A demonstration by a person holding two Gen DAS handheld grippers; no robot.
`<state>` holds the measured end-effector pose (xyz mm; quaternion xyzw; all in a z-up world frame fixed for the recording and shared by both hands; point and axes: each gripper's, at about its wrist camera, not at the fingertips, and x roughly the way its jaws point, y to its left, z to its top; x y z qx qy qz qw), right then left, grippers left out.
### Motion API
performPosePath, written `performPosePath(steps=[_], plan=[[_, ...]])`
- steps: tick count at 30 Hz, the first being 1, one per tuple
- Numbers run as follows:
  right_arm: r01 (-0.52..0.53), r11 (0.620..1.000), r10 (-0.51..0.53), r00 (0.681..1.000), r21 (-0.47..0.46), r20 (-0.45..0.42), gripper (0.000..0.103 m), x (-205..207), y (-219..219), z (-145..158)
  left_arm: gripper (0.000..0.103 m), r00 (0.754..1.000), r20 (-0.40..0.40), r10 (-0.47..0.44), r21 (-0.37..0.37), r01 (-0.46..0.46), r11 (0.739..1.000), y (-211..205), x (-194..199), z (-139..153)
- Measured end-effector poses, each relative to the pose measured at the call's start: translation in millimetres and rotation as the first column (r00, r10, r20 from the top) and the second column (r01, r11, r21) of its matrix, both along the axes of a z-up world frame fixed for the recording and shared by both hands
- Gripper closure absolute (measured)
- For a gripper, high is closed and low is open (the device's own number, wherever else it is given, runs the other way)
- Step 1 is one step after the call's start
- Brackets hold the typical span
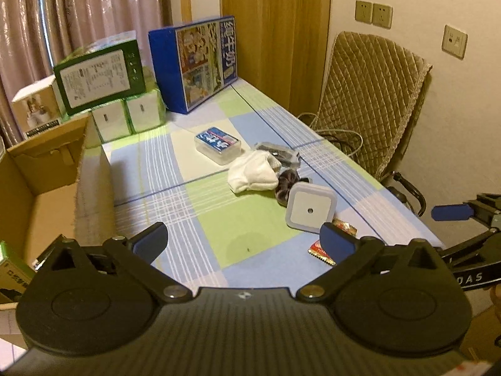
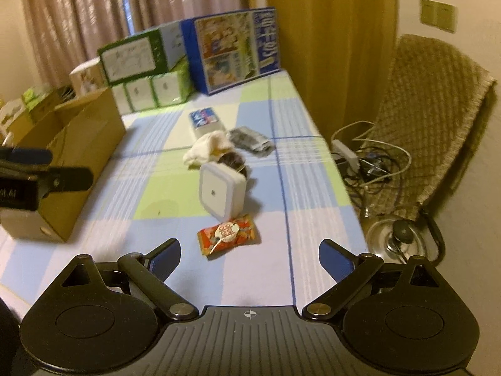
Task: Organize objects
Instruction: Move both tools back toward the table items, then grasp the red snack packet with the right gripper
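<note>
Both grippers empty. My left gripper point(image 1: 244, 241) has fingers wide apart, hovering over the table point(image 1: 250, 250) beside the box point(image 1: 47, 188). Right gripper point(image 2: 250, 258) also spread wide, just short of the snack point(image 2: 228, 235).

Loose items all sit in a line beyond the snack: white cube point(image 2: 221, 189) nearly touching it, then scrunchie point(image 2: 233, 160), sock point(image 2: 208, 147), dark pack point(image 2: 252, 139), clear case point(image 2: 205, 120) farthest.

Risks as I see them:
- Snack is a flat foil pack; fingers could skid on it or pinch the cloth.
- Cube sits so close behind that a forward push might knock it into the scrunchie/sock pile.
- Right view is motion-blurred, so depth is hard to judge.
- Both grippers are near each other at this end; crossing to the box risks a clash.
- Table edge on the chair point(image 2: 438, 109) side is close; a nudge could drop things onto the cables.

Text: the snack reads roughly "olala", not sure. Right gripper body shows "OAS" in the left view. Blue carton point(image 1: 200, 62) has large characters, unreadable to me. Green carton point(image 1: 100, 76) label too small.
</note>
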<state>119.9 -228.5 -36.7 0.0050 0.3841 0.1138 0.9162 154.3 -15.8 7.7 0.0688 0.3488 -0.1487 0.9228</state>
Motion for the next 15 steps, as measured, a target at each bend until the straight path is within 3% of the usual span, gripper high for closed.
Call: performPosePath(steps=[5, 15], plan=[[-0.052, 0.998, 0.051, 0.999, -0.047, -0.017, 0.010, 15.4, 3.8, -22.1, 0.002, 0.999, -0.033, -0.013, 0.011, 0.013, 1.000, -4.3, 11.7, -19.6], [-0.177, 0.983, 0.173, 0.983, -0.058, -0.059, 0.010, 49.5, 24.1, -58.0, 0.002, 0.997, -0.080, -0.010, 0.001, 0.010, 1.000, -3.0, 35.7, -46.8]])
